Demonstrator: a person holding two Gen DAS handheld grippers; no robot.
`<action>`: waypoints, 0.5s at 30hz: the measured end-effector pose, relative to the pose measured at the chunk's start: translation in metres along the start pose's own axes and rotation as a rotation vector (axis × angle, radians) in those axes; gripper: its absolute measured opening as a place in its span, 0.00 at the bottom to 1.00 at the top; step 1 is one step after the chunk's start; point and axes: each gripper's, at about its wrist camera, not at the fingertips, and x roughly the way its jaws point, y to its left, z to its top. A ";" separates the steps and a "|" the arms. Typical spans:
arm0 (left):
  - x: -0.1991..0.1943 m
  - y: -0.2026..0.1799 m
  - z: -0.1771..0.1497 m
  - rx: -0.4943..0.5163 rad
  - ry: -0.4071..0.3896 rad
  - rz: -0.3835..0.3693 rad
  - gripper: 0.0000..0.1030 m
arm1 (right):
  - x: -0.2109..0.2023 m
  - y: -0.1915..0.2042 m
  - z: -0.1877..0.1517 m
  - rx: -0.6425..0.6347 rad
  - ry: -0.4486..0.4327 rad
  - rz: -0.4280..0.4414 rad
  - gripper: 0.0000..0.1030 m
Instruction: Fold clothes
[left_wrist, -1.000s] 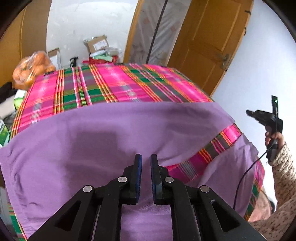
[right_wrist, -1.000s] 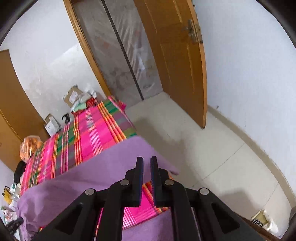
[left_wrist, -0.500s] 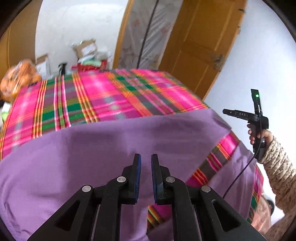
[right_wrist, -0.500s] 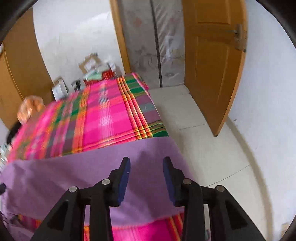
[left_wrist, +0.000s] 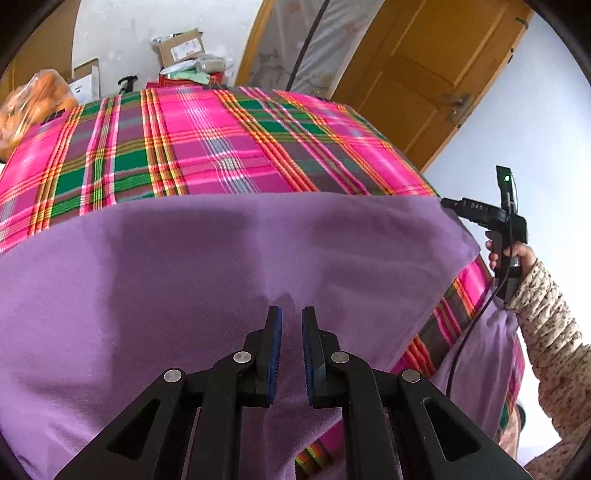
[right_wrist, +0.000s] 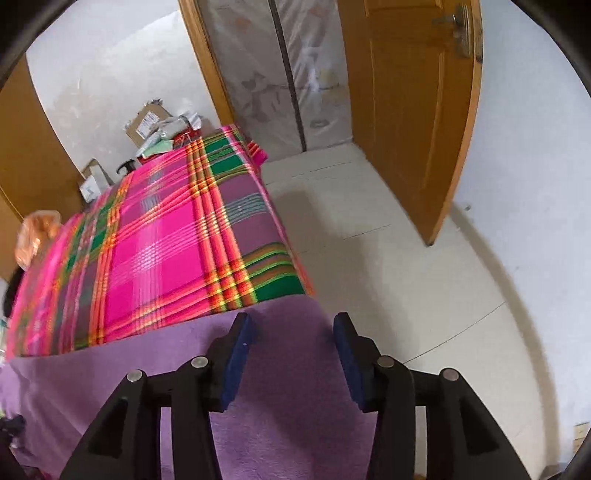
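Purple cloth (left_wrist: 229, 266) lies folded across the near end of the plaid bed (left_wrist: 207, 147), long axis side to side; left gripper (left_wrist: 291, 321) nearly closed, seemingly pinching its near fold, right gripper (right_wrist: 291, 325) wide open over its right corner.

Cardboard boxes (left_wrist: 181, 46) stand behind the plaid bedspread (left_wrist: 207, 147), near a wooden door (right_wrist: 413, 110).

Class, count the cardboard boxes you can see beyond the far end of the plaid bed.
2: a brown cardboard box against the wall atop the pile, and a white-faced box lower left of it. Others may be hidden behind the bed.
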 end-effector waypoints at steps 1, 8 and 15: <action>0.002 -0.001 0.000 0.001 0.007 -0.002 0.11 | 0.000 -0.002 -0.001 0.013 0.000 0.017 0.45; 0.012 -0.002 -0.005 -0.008 0.042 0.012 0.11 | -0.008 0.002 -0.004 -0.049 -0.069 -0.030 0.05; 0.012 -0.002 -0.007 -0.013 0.043 0.008 0.11 | -0.012 0.011 0.006 -0.125 -0.084 -0.095 0.04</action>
